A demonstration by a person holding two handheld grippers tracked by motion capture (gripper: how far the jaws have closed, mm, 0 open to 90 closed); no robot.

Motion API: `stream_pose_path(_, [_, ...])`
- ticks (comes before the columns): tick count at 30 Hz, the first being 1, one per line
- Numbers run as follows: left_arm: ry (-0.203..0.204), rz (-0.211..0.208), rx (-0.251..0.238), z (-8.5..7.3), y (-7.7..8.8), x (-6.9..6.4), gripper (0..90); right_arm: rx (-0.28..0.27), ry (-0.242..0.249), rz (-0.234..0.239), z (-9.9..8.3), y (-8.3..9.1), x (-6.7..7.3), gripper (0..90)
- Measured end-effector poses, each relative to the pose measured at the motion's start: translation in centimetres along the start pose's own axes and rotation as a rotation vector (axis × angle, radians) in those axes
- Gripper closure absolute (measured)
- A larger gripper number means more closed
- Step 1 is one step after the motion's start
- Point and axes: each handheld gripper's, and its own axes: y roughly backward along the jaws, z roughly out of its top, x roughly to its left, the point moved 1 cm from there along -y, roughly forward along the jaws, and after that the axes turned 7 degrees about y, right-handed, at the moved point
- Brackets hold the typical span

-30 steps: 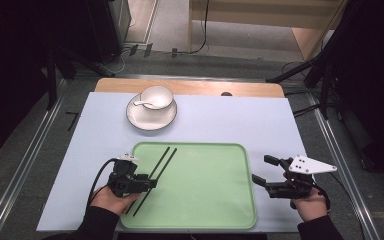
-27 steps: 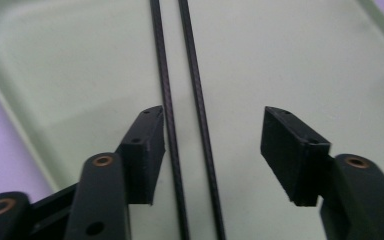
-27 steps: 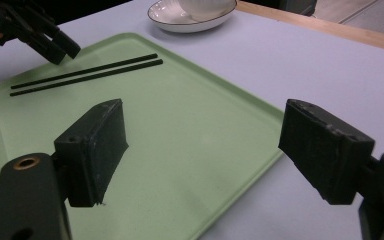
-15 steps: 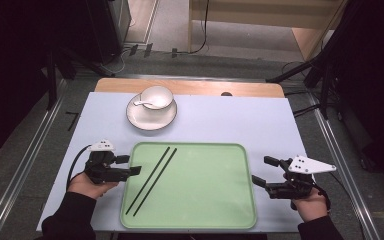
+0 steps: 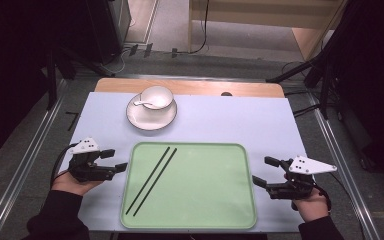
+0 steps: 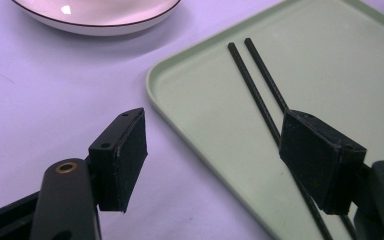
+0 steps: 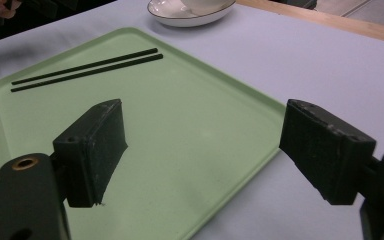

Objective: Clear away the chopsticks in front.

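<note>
Two black chopsticks [image 5: 152, 180] lie side by side, slanted, on the left half of a pale green tray [image 5: 220, 200]. My left gripper [image 5: 118, 160] hovers over the table just left of the tray's edge, pointing toward it. Its jaws have just been opening and are open with nothing between them. In the left gripper view the chopsticks [image 6: 260, 85] run past the right pad [image 6: 320, 160], apart from it. My right gripper [image 5: 261, 170] is open beside the tray's right edge, with its pads [image 7: 92, 150] bare above the tray [image 7: 190, 110].
A white plate [image 5: 151, 117] with a bowl [image 5: 156, 96] and a spoon stands behind the tray on the pale blue table cover. A wooden strip runs along the far edge. Metal rails flank the table on both sides.
My left gripper has drawn back leftward off the tray and opened, leaving the chopsticks lying there. The right gripper has stayed put.
</note>
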Motion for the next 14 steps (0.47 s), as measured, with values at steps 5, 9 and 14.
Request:
stream_pose_path(5, [-0.001,0.011,-0.015,-0.24,0.47,0.39,28.2,-0.004,0.005,0.001,0.07,0.07,0.12,19.2])
stream_pose_path(9, [-0.001,0.006,-0.023,-0.28,0.52,0.47,27.8,0.001,0.003,0.003,0.04,0.05,0.14,19.2])
stream_pose_path(14, [0.015,0.011,-0.024,-0.27,0.41,0.54,26.1,0.003,0.007,0.007,0.04,0.01,0.11,19.2])
